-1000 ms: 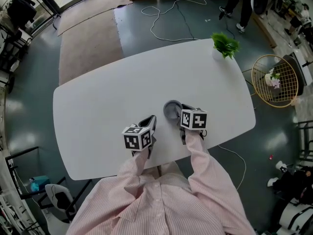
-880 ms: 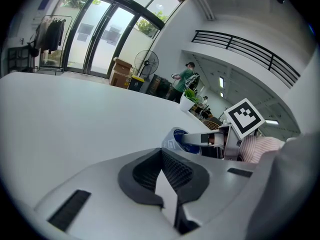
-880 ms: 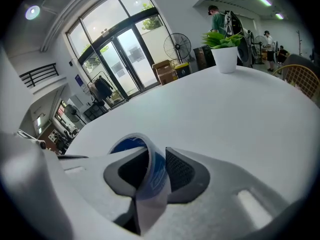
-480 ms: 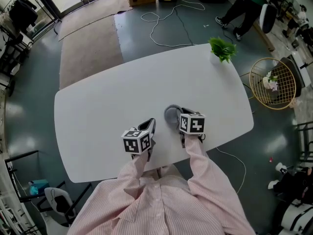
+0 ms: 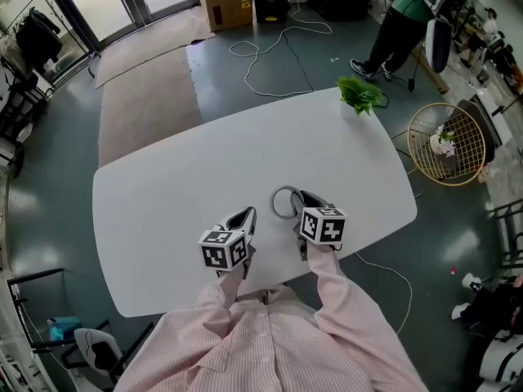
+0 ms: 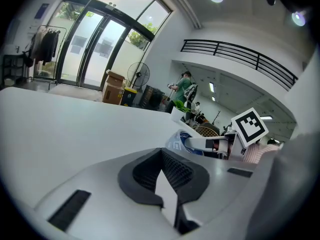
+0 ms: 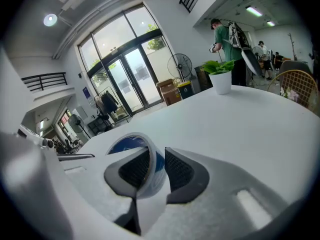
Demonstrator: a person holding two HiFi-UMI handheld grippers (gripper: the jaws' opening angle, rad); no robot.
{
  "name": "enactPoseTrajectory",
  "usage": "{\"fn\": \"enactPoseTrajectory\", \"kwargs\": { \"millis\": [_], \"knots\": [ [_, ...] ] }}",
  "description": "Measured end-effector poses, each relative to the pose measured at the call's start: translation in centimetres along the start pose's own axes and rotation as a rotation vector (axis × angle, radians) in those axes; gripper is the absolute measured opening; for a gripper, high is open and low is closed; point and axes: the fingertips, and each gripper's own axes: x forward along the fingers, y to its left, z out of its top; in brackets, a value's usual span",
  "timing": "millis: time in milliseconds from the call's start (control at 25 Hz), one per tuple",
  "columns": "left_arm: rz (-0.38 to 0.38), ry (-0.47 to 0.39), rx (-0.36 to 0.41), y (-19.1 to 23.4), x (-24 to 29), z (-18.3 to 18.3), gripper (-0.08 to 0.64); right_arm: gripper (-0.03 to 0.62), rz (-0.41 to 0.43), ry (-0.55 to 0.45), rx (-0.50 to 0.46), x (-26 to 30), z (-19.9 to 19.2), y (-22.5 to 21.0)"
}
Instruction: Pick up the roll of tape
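The roll of tape, a pale ring with a blue inner core, hangs tilted just above the white table. My right gripper is shut on the roll's wall. In the right gripper view the tape stands on edge between the two black pads of the right gripper. Its jaws have just been closing on that wall. My left gripper hovers to the left of the roll, shut and with nothing in it. In the left gripper view its pads meet at the tips, and the tape shows beyond.
A potted green plant stands at the table's far right corner. A wire basket sits on the floor to the right, and a person stands beyond the table. A white cable lies on the floor at the back.
Both grippers have risen a little. The tape, flat on the table before, has come up off it in the right gripper and now sits tilted.
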Motion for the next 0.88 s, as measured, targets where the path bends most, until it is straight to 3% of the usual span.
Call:
{"fn": "enactPoseTrajectory", "kwargs": {
  "millis": [320, 880],
  "knots": [
    [-0.058, -0.095, 0.068, -2.3, -3.0, 3.0, 0.0, 0.094, 0.069, -0.148, 0.001, -3.8, 2.8, 2.7],
    [-0.087, -0.232, 0.15, -4.8, -6.7, 7.5, 0.002, 0.094, 0.145, -0.379, -0.015, -10.1, 7.5, 5.9]
  ]
}}
